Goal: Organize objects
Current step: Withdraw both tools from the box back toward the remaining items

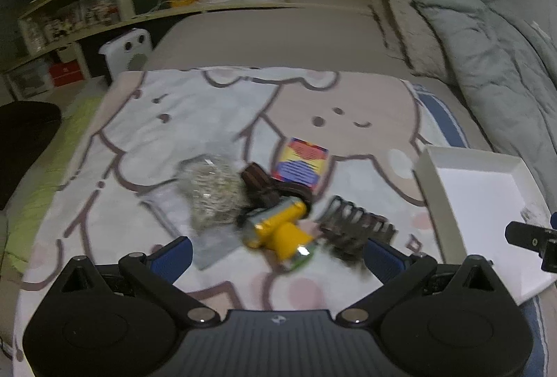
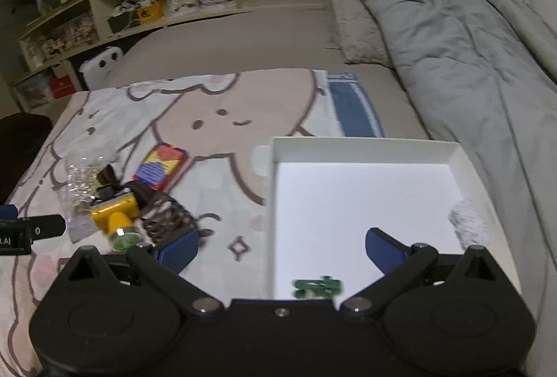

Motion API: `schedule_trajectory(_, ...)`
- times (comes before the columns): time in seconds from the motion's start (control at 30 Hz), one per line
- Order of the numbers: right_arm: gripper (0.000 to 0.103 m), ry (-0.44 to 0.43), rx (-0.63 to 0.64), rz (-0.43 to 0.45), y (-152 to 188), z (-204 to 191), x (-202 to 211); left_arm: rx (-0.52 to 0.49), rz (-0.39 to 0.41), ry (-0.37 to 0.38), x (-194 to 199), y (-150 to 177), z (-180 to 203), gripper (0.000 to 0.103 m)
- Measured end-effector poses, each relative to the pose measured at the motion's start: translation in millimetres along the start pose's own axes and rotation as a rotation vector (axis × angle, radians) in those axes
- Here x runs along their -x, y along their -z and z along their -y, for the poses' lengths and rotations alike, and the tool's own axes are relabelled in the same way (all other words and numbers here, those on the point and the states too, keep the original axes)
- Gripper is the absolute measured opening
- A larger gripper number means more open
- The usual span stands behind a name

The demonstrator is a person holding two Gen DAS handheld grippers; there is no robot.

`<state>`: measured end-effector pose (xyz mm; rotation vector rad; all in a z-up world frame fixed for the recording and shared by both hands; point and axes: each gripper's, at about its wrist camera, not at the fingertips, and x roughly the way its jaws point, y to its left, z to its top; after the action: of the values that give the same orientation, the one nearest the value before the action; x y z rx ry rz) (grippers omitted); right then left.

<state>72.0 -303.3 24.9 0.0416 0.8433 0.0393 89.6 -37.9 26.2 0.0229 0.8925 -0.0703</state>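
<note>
A small pile lies on a cartoon-print blanket (image 1: 146, 119): a yellow flashlight (image 1: 278, 230), a clear bag of pale bits (image 1: 212, 192), brown hair clips (image 1: 351, 224) and a colourful card box (image 1: 301, 161). My left gripper (image 1: 276, 255) is open just in front of the flashlight, holding nothing. In the right wrist view the same flashlight (image 2: 115, 217) and card box (image 2: 160, 164) sit left of a white tray (image 2: 449, 150). My right gripper (image 2: 282, 250) is open over the tray's near left edge. A small green object (image 2: 316, 286) lies in the tray near the gripper.
A grey duvet (image 2: 470, 63) and a pillow (image 2: 351, 29) fill the right side of the bed. A long wooden shelf (image 1: 209, 4) with jars and boxes runs behind. A white fuzzy thing (image 2: 470, 220) lies at the tray's right wall. A dark chair (image 1: 24, 140) stands left.
</note>
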Motion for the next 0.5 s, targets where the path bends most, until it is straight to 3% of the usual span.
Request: schedule_trajectory(0.5,0.103,-0.058,0.026,0.048,-1.8,-61.9,-23.0,0.066,0.052,-0.041,-14.1,14.3,-44.6,0.103)
